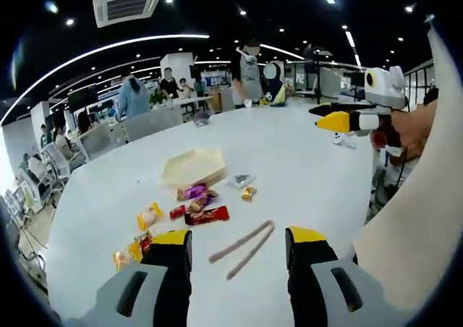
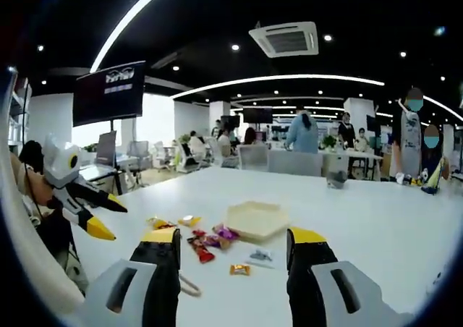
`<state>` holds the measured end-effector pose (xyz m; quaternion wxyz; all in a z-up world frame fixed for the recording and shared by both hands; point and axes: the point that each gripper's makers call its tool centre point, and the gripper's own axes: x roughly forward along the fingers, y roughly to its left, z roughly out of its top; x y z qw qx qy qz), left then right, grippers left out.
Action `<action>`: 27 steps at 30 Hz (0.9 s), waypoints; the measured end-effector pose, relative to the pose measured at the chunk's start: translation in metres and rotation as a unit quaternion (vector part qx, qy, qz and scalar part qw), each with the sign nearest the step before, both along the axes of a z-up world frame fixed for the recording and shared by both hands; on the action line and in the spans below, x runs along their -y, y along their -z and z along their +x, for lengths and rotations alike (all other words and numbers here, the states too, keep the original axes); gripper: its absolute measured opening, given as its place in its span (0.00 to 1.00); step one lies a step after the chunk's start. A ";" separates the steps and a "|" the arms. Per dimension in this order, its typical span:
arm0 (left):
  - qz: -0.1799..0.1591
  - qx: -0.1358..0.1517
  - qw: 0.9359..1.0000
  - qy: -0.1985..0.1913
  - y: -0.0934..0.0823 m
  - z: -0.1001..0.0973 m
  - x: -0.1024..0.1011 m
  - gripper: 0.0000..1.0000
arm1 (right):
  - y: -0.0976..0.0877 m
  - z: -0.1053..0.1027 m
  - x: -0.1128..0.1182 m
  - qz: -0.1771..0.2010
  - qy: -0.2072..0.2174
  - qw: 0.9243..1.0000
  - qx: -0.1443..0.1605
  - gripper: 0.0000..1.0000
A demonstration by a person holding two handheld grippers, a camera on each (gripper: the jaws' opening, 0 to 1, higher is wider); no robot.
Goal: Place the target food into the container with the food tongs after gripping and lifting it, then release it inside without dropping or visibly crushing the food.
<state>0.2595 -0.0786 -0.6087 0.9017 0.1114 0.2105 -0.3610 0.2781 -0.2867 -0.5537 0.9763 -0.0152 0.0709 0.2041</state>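
Pre-grasp: both grippers (image 1: 235,258) (image 2: 235,258) wide, empty; slim beige tongs (image 1: 242,249) on white worktop (image 1: 304,175) beside wrapped sweets (image 1: 197,204), pale hexagonal container (image 1: 193,166); next, taking tongs.

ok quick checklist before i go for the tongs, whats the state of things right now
1. Left gripper open, nothing between its jaws: ok.
2. Tongs lying flat on the white table, free of the sweets, in front of the left gripper: ok.
3. Container upright and open-topped, nothing seen inside: ok.
4. Wrapped sweets loose beside the container, reachable: ok.
5. Which sweet is the target: cannot tell.
6. Right gripper open, empty, held off the table away from the tongs: ok.
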 end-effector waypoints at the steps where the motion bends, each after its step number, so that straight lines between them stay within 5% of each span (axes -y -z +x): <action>1: 0.003 -0.002 1.000 0.001 0.001 0.000 0.001 0.48 | 0.000 0.000 0.000 -0.002 0.000 1.000 0.001 0.58; 11: 0.014 -0.013 1.000 0.012 0.011 0.009 0.008 0.47 | 0.014 -0.005 0.003 -0.035 -0.001 0.999 -0.027 0.54; 27: 0.020 -0.029 0.999 0.015 0.023 0.013 0.006 0.40 | 0.013 -0.003 -0.017 -0.030 -0.017 0.999 -0.036 0.51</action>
